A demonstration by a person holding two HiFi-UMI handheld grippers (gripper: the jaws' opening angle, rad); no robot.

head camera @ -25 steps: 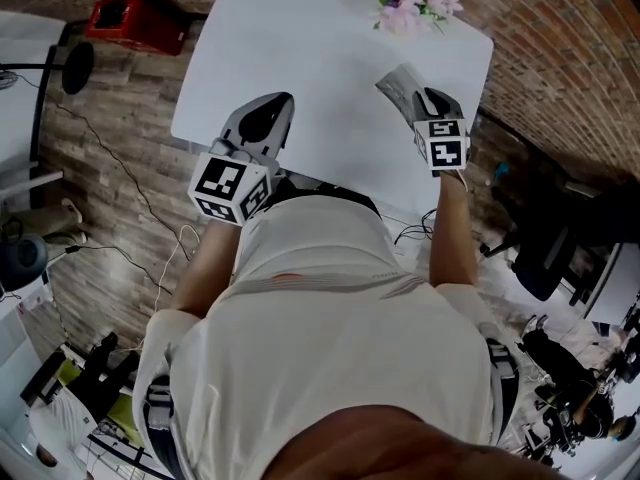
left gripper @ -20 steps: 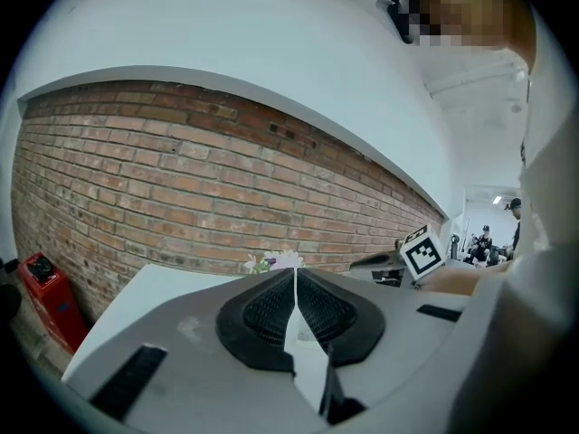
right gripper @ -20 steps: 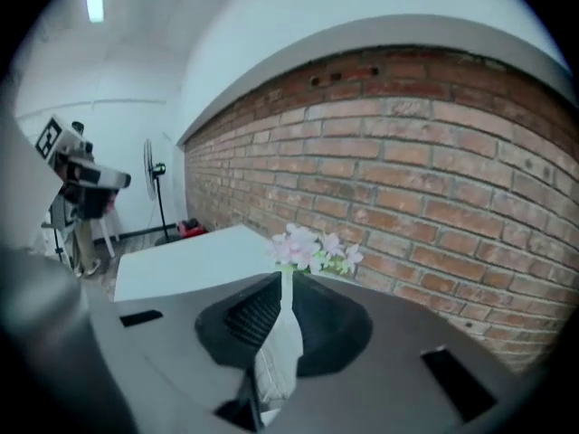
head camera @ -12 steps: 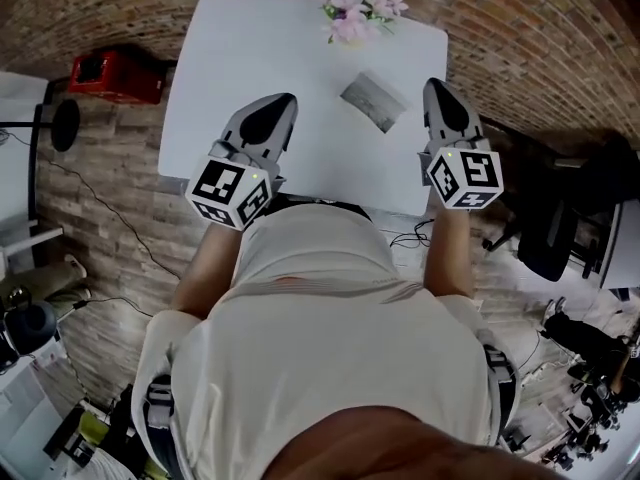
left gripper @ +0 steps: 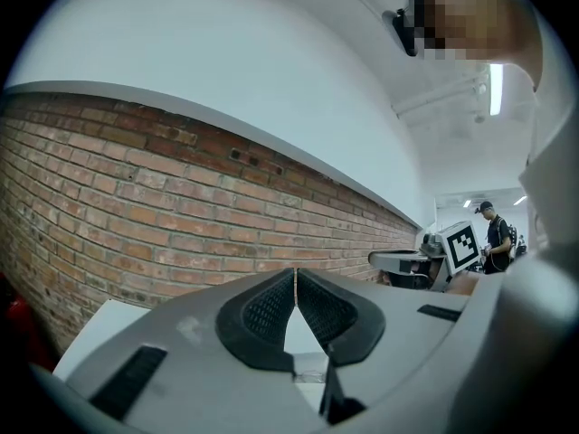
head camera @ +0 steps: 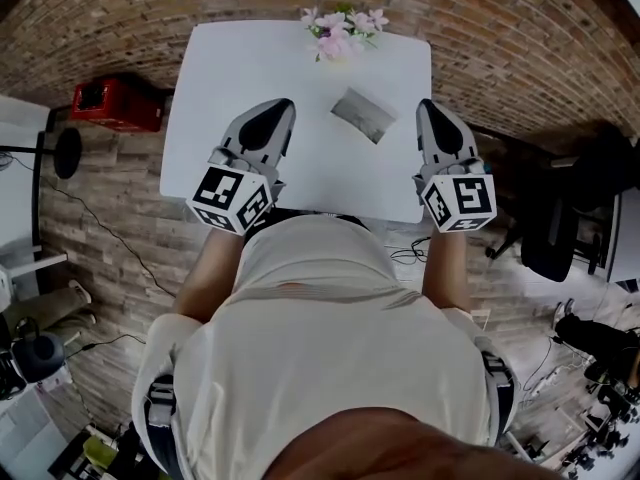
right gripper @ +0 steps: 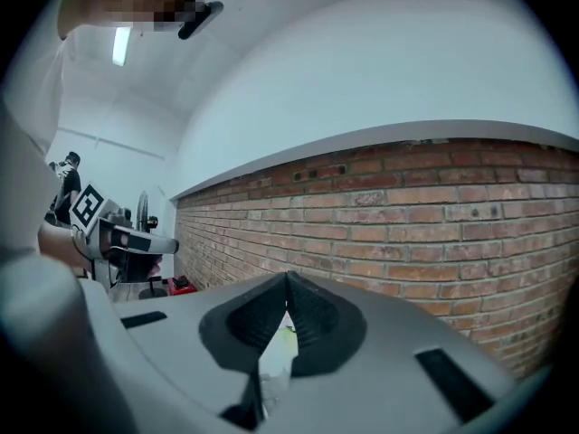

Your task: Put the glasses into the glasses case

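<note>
A grey glasses case (head camera: 364, 113) lies on the white table (head camera: 230, 58), towards its far right part. No glasses show in any view. My left gripper (head camera: 271, 113) hovers over the table's near left, well left of the case, its jaws shut with nothing between them. My right gripper (head camera: 432, 116) hangs over the table's right edge, just right of the case, jaws shut and empty too. In the left gripper view the left gripper (left gripper: 295, 271) points at a brick wall; in the right gripper view the right gripper (right gripper: 288, 278) does the same.
A bunch of pink flowers (head camera: 338, 30) stands at the table's far edge. A red box (head camera: 112, 103) sits on the wooden floor to the left. A dark office chair (head camera: 560, 228) is at the right. A brick wall runs behind the table.
The head view has shifted, so the table sits further off and more centred. The right gripper moved from in front of the case to its right; the case now shows uncovered. The left gripper barely moved.
</note>
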